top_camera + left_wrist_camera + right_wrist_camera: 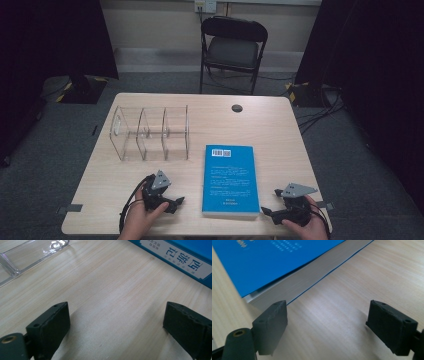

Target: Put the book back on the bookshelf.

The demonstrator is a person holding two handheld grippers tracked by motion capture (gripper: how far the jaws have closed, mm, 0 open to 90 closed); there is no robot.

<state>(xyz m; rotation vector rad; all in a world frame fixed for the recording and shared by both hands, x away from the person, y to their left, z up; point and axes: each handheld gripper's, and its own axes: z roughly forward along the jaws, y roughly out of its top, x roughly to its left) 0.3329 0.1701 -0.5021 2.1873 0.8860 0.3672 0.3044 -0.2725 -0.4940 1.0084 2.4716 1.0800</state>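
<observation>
A thick blue book point(229, 179) lies flat, back cover up, near the table's front edge. A clear plastic organizer point(150, 133) with three compartments stands to its left and farther back. My left gripper point(175, 202) rests on the table left of the book, jaws wide apart and empty; its own view shows the book's spine point(180, 258) and a corner of the organizer point(30, 255). My right gripper point(270, 212) sits at the book's front right corner, open and empty, facing the book's page edge point(312, 280).
The wooden table point(280, 135) has a round cable hole point(237, 108) at the back. A black folding chair point(232, 47) stands behind the table. Cables and taped stands lie on the carpet at both sides.
</observation>
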